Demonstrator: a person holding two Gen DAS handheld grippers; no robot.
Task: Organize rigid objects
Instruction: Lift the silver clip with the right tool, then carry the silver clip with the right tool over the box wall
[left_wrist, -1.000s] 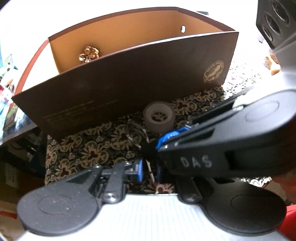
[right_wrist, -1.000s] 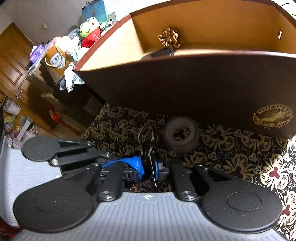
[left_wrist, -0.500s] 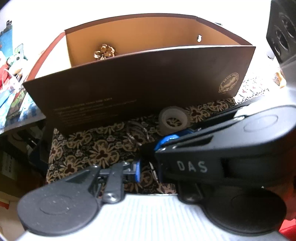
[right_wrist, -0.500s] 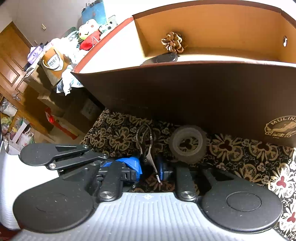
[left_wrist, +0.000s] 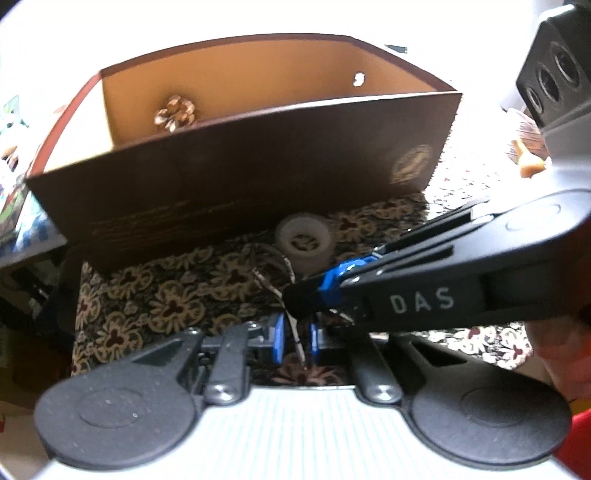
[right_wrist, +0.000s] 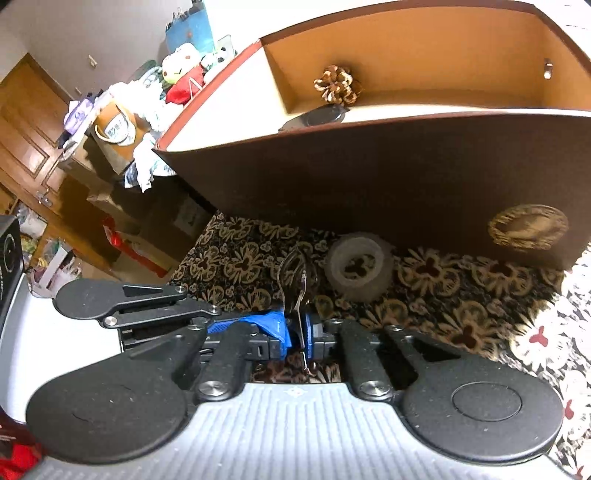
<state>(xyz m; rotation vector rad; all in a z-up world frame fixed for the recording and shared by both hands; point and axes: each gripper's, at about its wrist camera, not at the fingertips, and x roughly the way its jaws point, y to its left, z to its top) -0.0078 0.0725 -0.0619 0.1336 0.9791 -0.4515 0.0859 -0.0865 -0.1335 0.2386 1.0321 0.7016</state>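
Note:
A small metal scissor-like tool (right_wrist: 295, 288) stands nearly upright over the patterned cloth, and my right gripper (right_wrist: 297, 336) is shut on its lower part. In the left wrist view the tool's tip (left_wrist: 300, 345) hangs between the blue pads of my left gripper (left_wrist: 296, 338), with a thin gap on each side. The right gripper (left_wrist: 325, 286) crosses in from the right there and covers the tool's middle. A roll of clear tape (left_wrist: 304, 242) (right_wrist: 360, 266) lies on the cloth just in front of the open brown box (left_wrist: 258, 177) (right_wrist: 388, 177).
Inside the box sit a pine cone (right_wrist: 337, 85) (left_wrist: 174, 112) and a dark oval object (right_wrist: 325, 114). The floral cloth (right_wrist: 461, 295) covers the table. Cluttered shelves, bags and soft toys (right_wrist: 122, 125) stand off the table's left edge. A black device (left_wrist: 554, 74) rises at the upper right.
Both views have risen and drawn back a little from the box, so more of its inside shows. The tool stays in the right gripper and stands more upright.

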